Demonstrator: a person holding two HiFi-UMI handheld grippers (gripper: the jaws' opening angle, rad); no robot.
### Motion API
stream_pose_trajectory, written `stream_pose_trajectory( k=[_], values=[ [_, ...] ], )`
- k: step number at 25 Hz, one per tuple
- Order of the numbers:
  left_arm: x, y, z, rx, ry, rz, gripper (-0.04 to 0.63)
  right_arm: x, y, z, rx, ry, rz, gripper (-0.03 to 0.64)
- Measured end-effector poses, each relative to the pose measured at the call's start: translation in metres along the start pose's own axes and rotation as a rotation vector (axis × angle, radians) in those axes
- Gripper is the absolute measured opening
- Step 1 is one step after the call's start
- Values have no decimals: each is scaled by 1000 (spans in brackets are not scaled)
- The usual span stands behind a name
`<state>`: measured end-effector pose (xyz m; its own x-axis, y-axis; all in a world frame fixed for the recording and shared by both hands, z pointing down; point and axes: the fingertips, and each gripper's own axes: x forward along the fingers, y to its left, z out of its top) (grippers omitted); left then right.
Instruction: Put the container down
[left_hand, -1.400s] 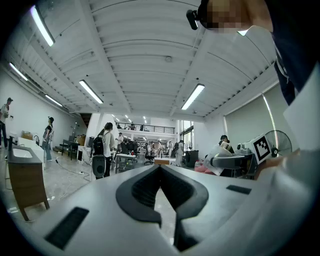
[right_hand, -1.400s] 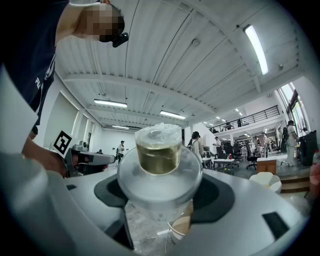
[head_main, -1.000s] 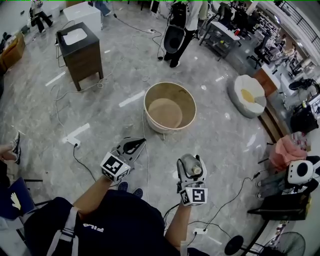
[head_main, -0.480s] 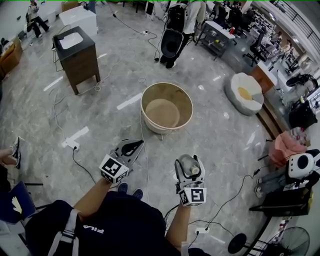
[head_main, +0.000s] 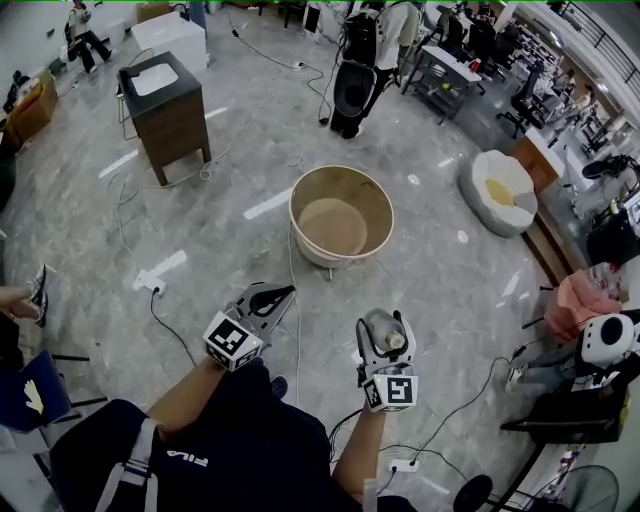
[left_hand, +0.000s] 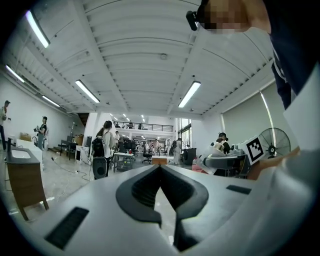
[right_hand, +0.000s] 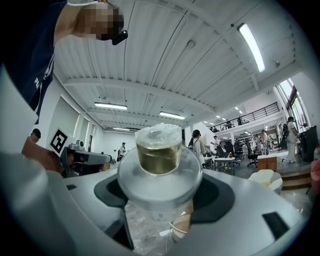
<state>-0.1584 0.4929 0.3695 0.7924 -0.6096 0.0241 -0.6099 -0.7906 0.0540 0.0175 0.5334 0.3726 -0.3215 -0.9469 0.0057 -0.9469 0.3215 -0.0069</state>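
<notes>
The container (right_hand: 159, 159) is being gripped by the right gripper (head_main: 384, 328). The left gripper (head_main: 284, 293), at its nine o'clock, is being held closed and empty.

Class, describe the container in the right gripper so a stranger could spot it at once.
Start at the big round wooden tub on the floor, then come toward the person's two grippers. The right gripper clamps a clear container with a gold band; the left gripper holds nothing.

Open floor (head_main: 230, 255) separates the left gripper (head_main: 284, 292) from the wooden tub (head_main: 341, 170); a cable (head_main: 298, 340) trails across it.
</notes>
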Motion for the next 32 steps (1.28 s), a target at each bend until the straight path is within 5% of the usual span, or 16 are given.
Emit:
stream_pose_trajectory(
  k=[11,26,32],
  values=[
    [25,26,-9,-44,-12,39,25,29,-15,-11,-16,17,30,344],
    [122,103,-24,-82,-13,36,25,130,-75,-25,-13,28,30,344],
    [178,153,-17,-25,-8,14,25,193,-102,-24,-18,37,10,344]
  ],
)
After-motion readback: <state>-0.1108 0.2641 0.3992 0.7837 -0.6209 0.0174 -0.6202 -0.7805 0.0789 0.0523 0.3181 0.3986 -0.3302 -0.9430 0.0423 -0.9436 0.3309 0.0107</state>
